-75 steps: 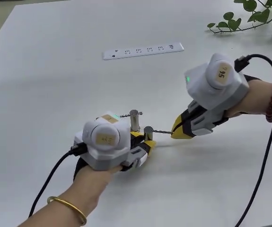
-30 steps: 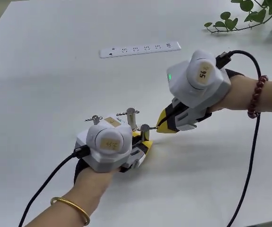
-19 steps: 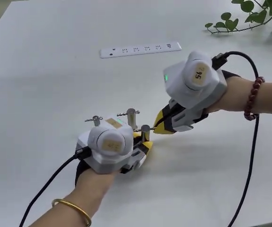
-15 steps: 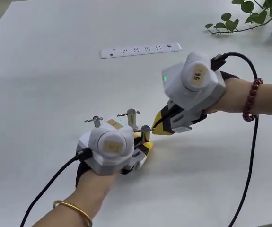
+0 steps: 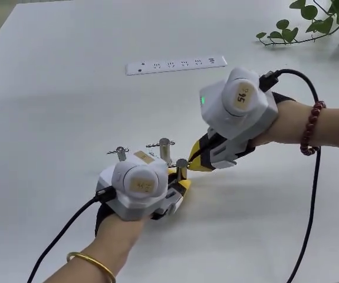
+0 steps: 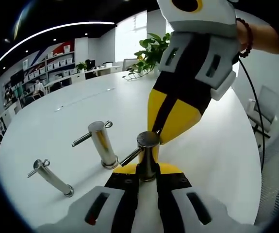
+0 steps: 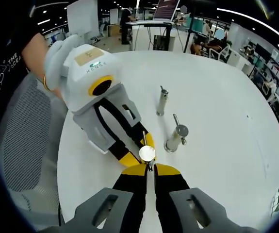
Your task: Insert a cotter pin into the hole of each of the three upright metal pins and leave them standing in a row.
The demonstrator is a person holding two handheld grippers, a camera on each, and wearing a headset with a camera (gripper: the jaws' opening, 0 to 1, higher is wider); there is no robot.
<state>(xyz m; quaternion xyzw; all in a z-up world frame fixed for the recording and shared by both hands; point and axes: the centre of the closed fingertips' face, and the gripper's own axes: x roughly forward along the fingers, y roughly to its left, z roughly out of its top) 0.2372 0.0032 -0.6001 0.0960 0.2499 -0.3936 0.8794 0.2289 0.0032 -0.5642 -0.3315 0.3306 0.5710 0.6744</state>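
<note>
Three upright metal pins stand in a row on the white table. The far pin (image 5: 121,153) (image 6: 52,177) and the middle pin (image 5: 164,148) (image 6: 103,145) each carry a cotter pin through the hole. My left gripper (image 5: 178,178) (image 6: 148,171) is shut on the near pin (image 5: 181,167) (image 6: 148,153) low on its shaft. My right gripper (image 5: 192,162) (image 7: 150,168) is shut on a cotter pin (image 6: 129,157), its yellow tips close against the near pin's head (image 7: 147,153). The cotter pin's end pokes out of the pin's other side.
A white power strip (image 5: 176,63) lies further back on the table (image 5: 51,106). Plant leaves (image 5: 287,29) hang in at the back right. Black cables trail from both grippers toward the front edge.
My right gripper has moved left until its tips reach the near pin, and the cotter pin has slid through the hole. The left gripper has kept its hold.
</note>
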